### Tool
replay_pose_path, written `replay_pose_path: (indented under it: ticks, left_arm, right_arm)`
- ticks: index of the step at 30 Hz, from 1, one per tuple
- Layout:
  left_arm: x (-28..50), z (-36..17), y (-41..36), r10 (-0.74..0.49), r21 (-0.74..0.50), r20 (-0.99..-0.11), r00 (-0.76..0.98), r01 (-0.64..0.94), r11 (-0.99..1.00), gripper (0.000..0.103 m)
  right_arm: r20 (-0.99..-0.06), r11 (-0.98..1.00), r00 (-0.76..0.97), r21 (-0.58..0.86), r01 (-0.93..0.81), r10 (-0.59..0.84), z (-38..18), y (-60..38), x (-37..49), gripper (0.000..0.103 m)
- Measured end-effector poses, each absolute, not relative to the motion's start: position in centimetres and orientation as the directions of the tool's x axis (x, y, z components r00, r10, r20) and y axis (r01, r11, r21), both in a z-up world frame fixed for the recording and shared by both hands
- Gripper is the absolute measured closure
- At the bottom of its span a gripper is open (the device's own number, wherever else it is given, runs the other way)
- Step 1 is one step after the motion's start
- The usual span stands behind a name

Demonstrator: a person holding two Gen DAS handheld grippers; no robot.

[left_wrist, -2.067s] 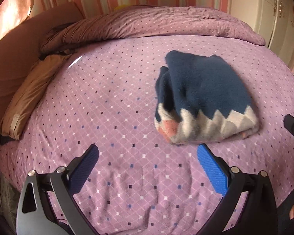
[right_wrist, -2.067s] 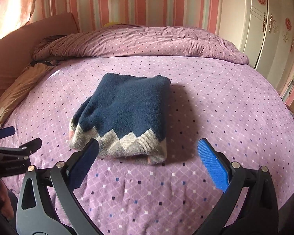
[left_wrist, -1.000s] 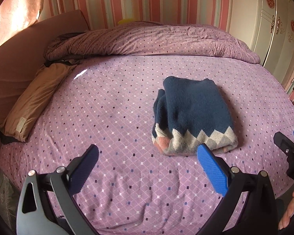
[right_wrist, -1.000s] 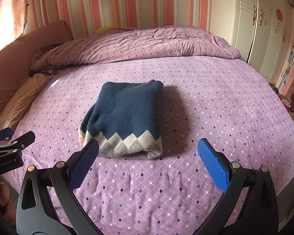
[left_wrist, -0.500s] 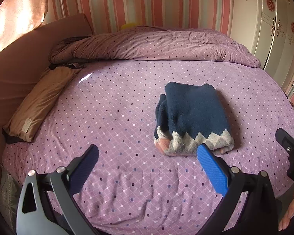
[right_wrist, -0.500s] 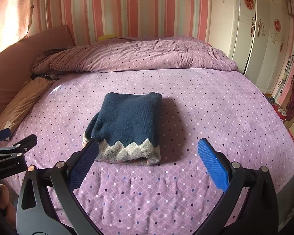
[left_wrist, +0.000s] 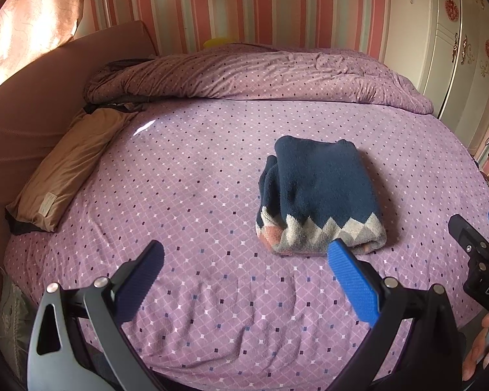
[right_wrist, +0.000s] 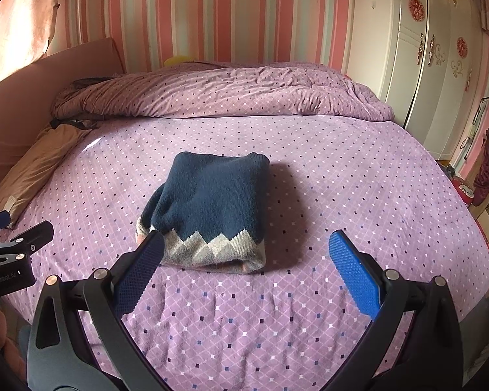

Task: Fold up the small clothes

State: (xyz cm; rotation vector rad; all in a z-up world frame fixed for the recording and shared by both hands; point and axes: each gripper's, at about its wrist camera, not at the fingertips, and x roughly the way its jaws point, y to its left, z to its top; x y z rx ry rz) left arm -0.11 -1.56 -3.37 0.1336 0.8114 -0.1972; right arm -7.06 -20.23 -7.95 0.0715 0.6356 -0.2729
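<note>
A folded navy knit sweater (left_wrist: 322, 192) with a grey, white and pink zigzag hem lies in a compact bundle on the purple dotted bed sheet (left_wrist: 185, 189). In the right wrist view the sweater (right_wrist: 212, 205) sits just beyond my fingers. My left gripper (left_wrist: 244, 260) hangs open above the near part of the bed, holding nothing, with the sweater ahead and to its right. Just as wide open and empty is my right gripper (right_wrist: 244, 254), held back from the hem. Each gripper shows at the edge of the other's view.
A rumpled purple duvet (left_wrist: 251, 71) is bunched along the far side of the bed. A tan pillow (left_wrist: 68, 166) lies at the left against a brown headboard (left_wrist: 22, 110). White wardrobe doors (right_wrist: 417, 65) stand at the right, with clutter (right_wrist: 485, 176) beside the bed.
Both grippers have drawn back and risen from the sweater, so more of the bed and room shows. The folded sweater has stayed in place, and both grippers remained open.
</note>
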Motion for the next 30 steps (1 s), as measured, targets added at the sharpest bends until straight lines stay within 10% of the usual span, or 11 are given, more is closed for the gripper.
replay_pose_path:
  ticks: [30]
  left_arm:
    - [-0.06,-3.14,-2.36,-0.111,0.062,-0.73,0.675,0.227,0.972,0.002]
  right_arm:
    - [-0.58,0.959,0.777,-0.026,0.284,-0.246,-7.26,-20.21,-7.34,0.003]
